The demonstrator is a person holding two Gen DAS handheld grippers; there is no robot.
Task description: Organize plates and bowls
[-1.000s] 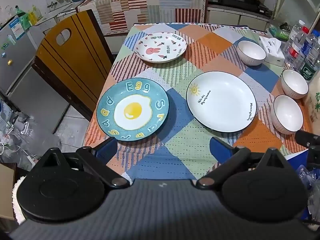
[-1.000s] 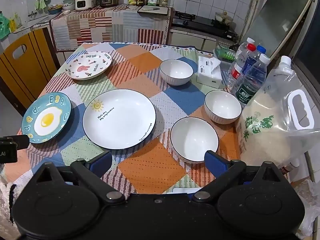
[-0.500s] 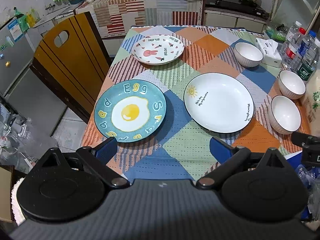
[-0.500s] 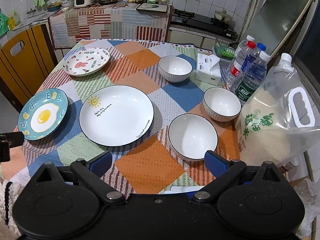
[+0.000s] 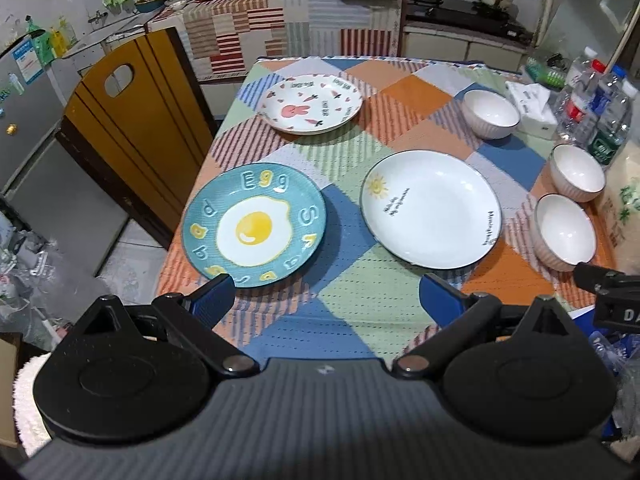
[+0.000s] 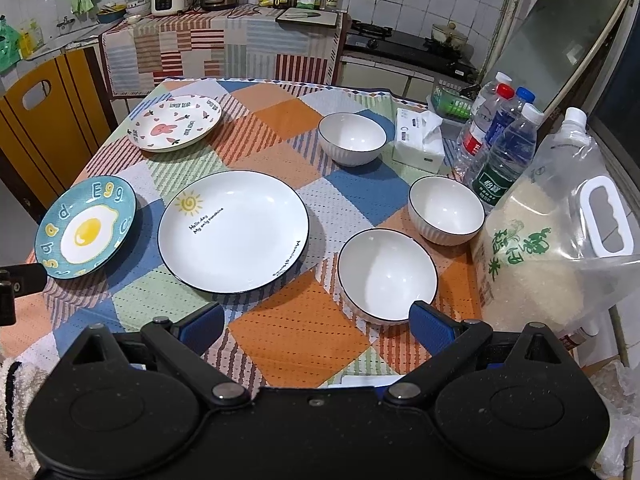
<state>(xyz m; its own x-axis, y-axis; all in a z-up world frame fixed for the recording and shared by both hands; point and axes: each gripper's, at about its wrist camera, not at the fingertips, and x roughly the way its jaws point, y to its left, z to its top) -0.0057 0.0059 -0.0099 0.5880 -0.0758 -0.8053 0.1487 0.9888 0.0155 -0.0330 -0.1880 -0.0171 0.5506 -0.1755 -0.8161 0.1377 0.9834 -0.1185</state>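
Note:
Three plates lie apart on the patchwork tablecloth: a teal egg plate (image 5: 255, 227) (image 6: 86, 229), a large white sun plate (image 5: 431, 208) (image 6: 233, 232), and a rabbit plate (image 5: 311, 103) (image 6: 176, 122) farther back. Three white bowls stand on the right: near (image 6: 387, 275) (image 5: 565, 232), middle (image 6: 446, 210) (image 5: 578, 173), far (image 6: 352, 138) (image 5: 491, 113). My left gripper (image 5: 326, 300) is open and empty, above the table's near edge just before the egg plate. My right gripper (image 6: 316, 330) is open and empty, just before the near bowl.
A bag of rice (image 6: 556, 248), water bottles (image 6: 500, 148) and a tissue box (image 6: 418, 140) crowd the table's right side. A wooden chair (image 5: 132, 120) stands at the left. A covered counter (image 6: 224, 46) and a stove (image 6: 404, 46) are behind the table.
Both grippers have moved forward a little toward the table; the plates and bowls look nearer. Nothing on the table has moved. Both stay open.

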